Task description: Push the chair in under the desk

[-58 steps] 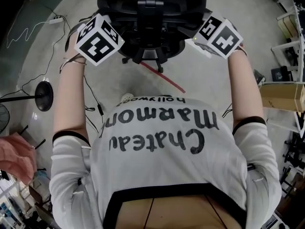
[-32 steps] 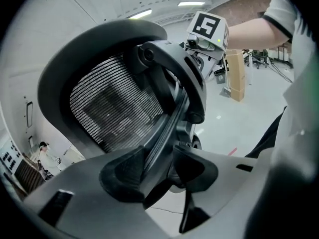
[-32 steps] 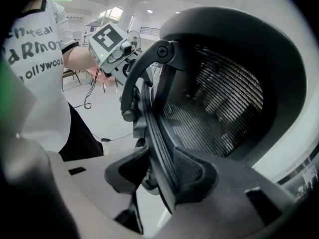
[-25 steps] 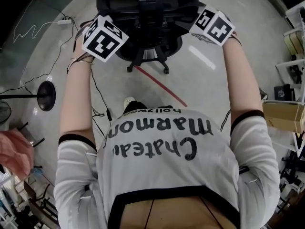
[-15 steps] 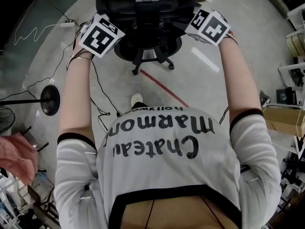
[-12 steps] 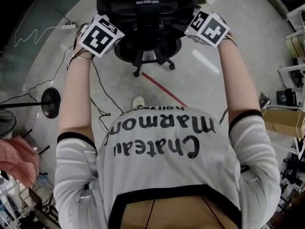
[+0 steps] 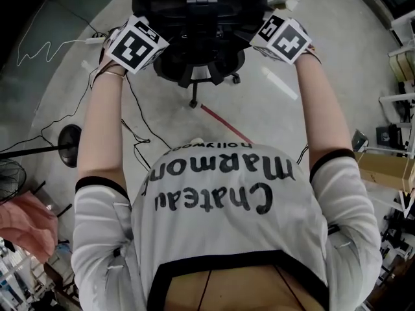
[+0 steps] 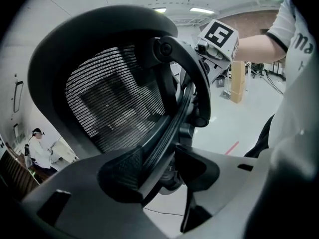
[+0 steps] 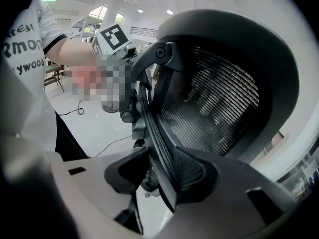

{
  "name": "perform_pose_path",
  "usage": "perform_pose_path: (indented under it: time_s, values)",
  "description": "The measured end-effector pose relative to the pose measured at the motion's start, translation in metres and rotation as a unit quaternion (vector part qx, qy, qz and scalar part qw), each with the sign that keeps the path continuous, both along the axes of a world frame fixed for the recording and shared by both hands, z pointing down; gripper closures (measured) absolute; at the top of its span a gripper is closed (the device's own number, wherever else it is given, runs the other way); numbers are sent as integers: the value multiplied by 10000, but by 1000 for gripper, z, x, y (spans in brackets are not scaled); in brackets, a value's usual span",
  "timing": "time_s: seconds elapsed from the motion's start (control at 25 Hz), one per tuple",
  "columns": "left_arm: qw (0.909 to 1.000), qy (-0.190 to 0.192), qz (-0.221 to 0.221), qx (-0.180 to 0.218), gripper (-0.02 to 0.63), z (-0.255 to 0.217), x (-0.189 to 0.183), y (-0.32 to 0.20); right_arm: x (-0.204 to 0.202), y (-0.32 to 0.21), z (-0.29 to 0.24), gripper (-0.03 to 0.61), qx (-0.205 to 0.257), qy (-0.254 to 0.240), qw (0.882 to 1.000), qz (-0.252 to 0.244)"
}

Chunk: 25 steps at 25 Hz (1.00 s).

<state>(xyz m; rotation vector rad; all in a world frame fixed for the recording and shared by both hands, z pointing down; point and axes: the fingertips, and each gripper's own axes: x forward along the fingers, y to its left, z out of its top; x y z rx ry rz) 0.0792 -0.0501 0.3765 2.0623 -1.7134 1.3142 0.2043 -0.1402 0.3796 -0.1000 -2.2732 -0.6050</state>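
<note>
Chair (image 7: pixel 214 50) | backrest rim clamped in left fingers (image 8: pixel 120 175) and right fingers (image 9: pixel 190 179) | shirt (image 7: pixel 227 238): "Chateau Marmont hollywood"

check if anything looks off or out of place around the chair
Nothing looks damaged: the chair stands upright and whole. What stands out is a loose white cable zigzagging over the floor to its left, where a wheel might catch it. A red line on the floor runs slantwise toward the chair's base.

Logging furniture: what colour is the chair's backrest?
It's a black mesh backrest, clearest in left gripper view.
</note>
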Motion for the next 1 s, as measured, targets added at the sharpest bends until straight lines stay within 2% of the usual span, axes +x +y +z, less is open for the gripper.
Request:
perform_pose_path:
  time_s: [0.68,1.0]
  values:
    - [9997,-104,185,138,407,6,-7,-10,-6,-8,7,385,92,-317,9979,555]
    - [9996,25,235,169,405,3,-92,-45,-92,-43,4,380,48,-313,9976,621]
